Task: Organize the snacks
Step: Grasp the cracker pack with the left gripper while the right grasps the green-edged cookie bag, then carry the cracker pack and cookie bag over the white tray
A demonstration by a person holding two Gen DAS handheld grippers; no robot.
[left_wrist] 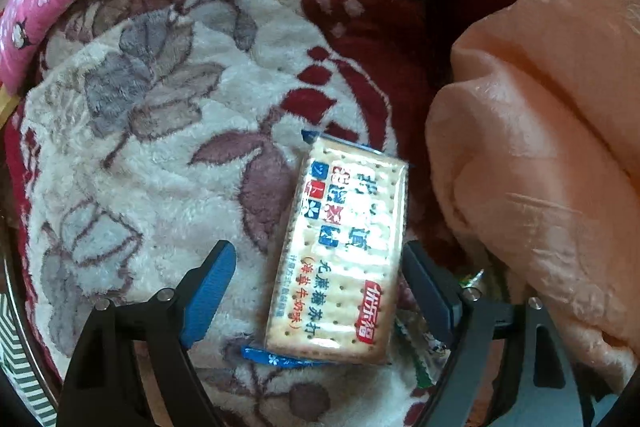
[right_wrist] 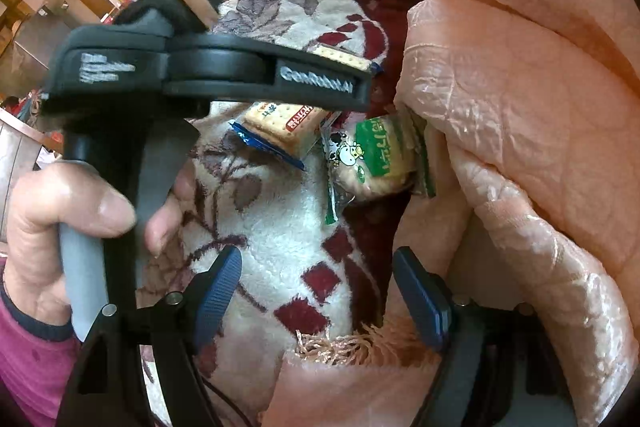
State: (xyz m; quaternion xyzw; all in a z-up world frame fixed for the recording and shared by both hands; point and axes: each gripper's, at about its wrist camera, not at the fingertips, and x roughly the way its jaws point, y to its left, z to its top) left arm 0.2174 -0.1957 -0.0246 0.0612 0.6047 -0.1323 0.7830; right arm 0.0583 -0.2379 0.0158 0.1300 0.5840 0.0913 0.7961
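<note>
Likely home: plush blanket (left_wrist: 160,147), quilt (left_wrist: 540,147)

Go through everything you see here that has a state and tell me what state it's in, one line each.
Soda cracker pack: sealed, lying flat on the floral blanket, between open jaws, not gripped.
Green cow-print biscuit pack: sealed, lying against the peach quilt.
Left gripper: open, straddling the cracker pack.
Right gripper: open, nothing between its jaws.
Peach quilt: bunched in folds.
</note>
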